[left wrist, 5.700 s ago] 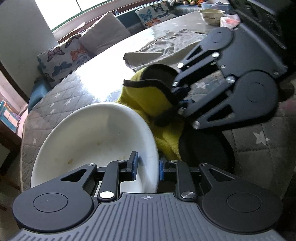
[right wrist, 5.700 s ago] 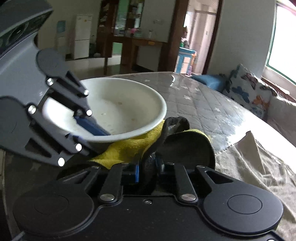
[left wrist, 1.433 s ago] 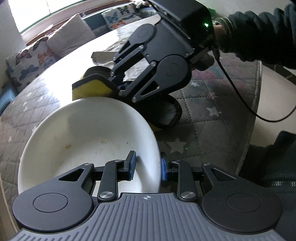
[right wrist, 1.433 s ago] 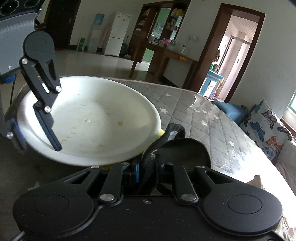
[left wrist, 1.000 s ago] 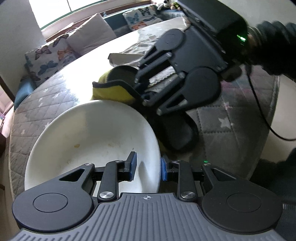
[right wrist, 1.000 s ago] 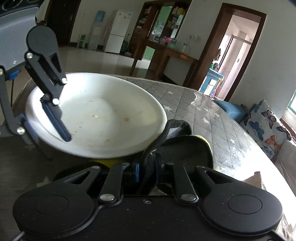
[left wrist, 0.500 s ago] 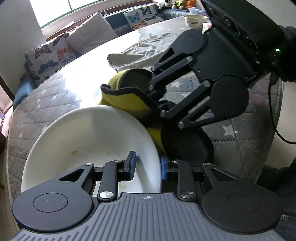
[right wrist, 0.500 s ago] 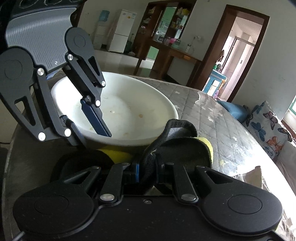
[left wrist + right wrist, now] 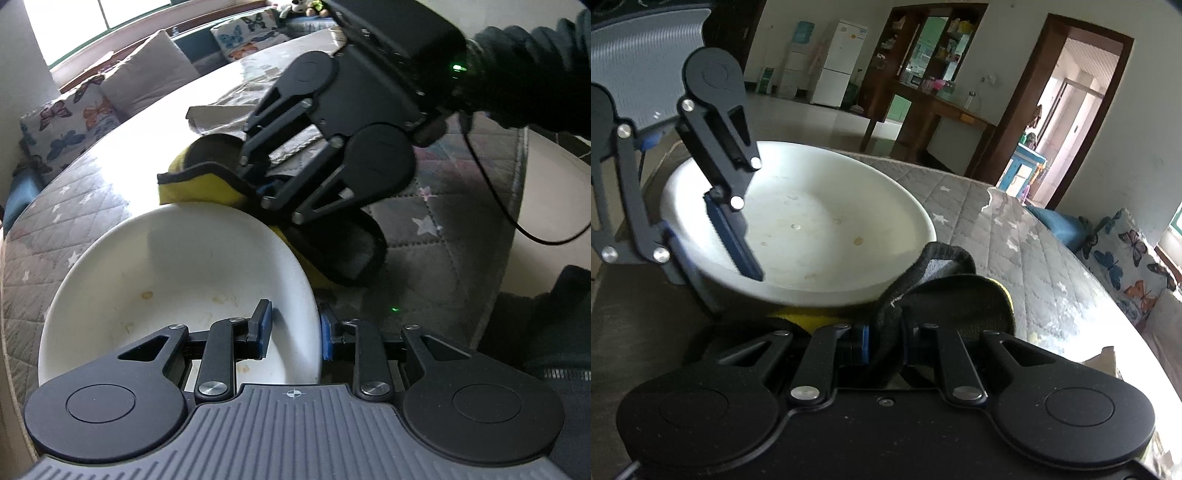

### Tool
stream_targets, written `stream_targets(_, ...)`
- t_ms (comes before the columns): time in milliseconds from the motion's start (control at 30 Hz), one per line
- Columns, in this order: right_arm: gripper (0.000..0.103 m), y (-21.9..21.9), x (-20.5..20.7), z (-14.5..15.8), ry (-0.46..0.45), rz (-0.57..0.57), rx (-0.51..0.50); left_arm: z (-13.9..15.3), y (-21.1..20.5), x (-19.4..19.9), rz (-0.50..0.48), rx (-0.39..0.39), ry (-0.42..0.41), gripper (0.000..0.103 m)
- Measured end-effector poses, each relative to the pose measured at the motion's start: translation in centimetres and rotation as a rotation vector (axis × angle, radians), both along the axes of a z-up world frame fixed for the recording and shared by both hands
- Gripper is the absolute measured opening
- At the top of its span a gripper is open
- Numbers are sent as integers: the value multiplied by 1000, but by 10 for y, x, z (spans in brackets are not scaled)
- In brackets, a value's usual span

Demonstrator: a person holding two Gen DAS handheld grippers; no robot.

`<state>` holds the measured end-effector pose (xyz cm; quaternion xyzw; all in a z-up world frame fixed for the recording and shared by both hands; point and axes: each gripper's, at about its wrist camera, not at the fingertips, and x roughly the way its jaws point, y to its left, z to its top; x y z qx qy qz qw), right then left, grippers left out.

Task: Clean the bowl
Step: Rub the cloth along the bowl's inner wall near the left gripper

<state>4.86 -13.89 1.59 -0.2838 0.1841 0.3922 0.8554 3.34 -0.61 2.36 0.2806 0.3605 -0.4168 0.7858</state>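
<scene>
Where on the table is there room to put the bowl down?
Bare quilted cover lies beyond the bowl, toward the butterfly cushions. It is crowded beside the bowl, where the right gripper pinches the yellow cloth, with a grey cloth just behind. The left gripper grips the bowl's rim.

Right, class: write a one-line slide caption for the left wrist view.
Left gripper clamps the white bowl's rim while the right gripper holds a yellow cloth beside it.
</scene>
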Motion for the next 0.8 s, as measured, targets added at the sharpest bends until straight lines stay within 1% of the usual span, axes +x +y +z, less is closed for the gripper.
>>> stream_targets(167, 16, 5, 5, -1, -11, 5, -2, -1, 4, -1, -9, 0, 11, 27)
stream_targets(233, 16, 6, 9, -1, -12, 6, 1, -1, 7, -1, 2, -11, 21, 27)
stream_targets(533, 16, 5, 17, -5, -3, -12, 15, 4, 16, -8, 111, -61, 28, 29)
stream_targets(733, 17, 5, 15, -4, 3, -26, 15, 11, 20, -13, 176, -87, 8, 29)
stream_targets(800, 17, 5, 15, -4, 9, -30, 18, 12, 20, -17, 192, -81, -5, 29)
